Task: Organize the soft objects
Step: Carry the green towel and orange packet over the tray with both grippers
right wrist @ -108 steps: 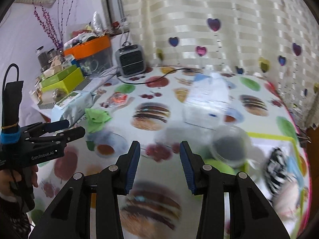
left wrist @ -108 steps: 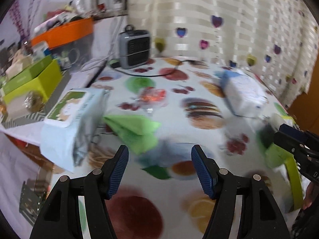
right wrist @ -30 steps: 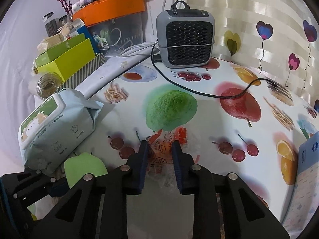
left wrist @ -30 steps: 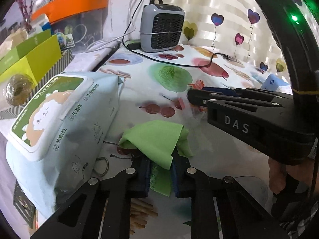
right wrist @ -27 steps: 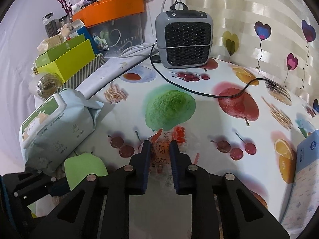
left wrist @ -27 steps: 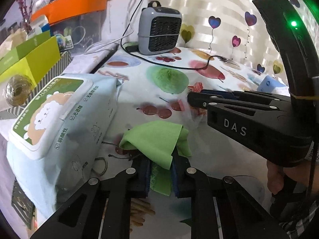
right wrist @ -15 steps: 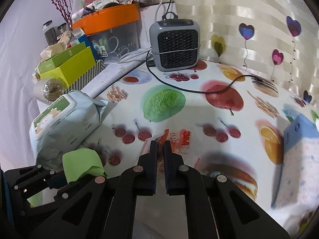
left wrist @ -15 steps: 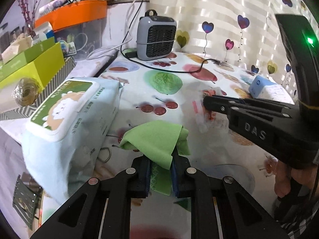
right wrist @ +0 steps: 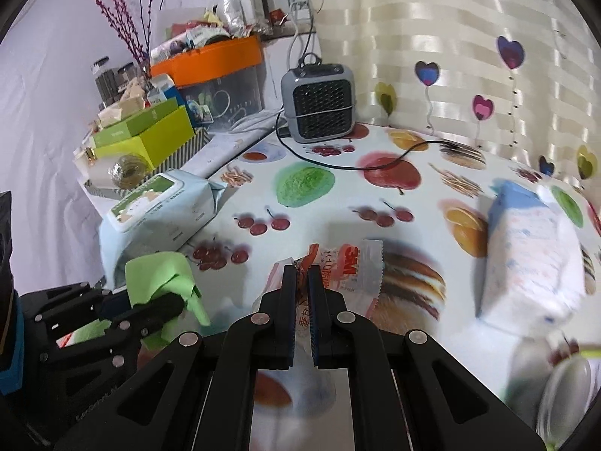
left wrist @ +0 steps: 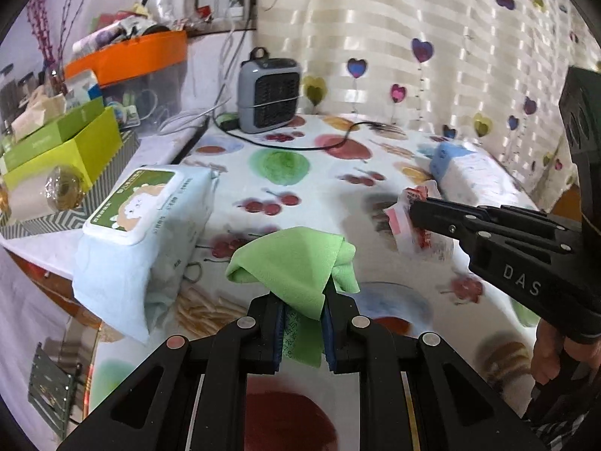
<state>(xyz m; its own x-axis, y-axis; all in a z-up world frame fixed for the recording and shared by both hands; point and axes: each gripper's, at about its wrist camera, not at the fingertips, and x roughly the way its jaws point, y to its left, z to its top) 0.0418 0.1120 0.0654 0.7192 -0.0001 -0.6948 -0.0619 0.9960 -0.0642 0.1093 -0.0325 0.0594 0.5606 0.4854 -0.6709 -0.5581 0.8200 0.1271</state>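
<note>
The left claw [left wrist: 302,306] is pinching a folded green cloth [left wrist: 296,263], held clear above the bench [left wrist: 319,191] near its left edge. The right claw [right wrist: 303,285] is pressed together on a clear 3M packet [right wrist: 349,263], lifted over the bench's middle. A wet-wipes pack [left wrist: 146,221] lies at the left edge, a blue-white tissue pack [right wrist: 533,248] toward the right side, and a grey heater [right wrist: 319,103] at the far edge.

Soft daylight through the curtain [left wrist: 450,56], fisheye-bent edges, blurred right side.
</note>
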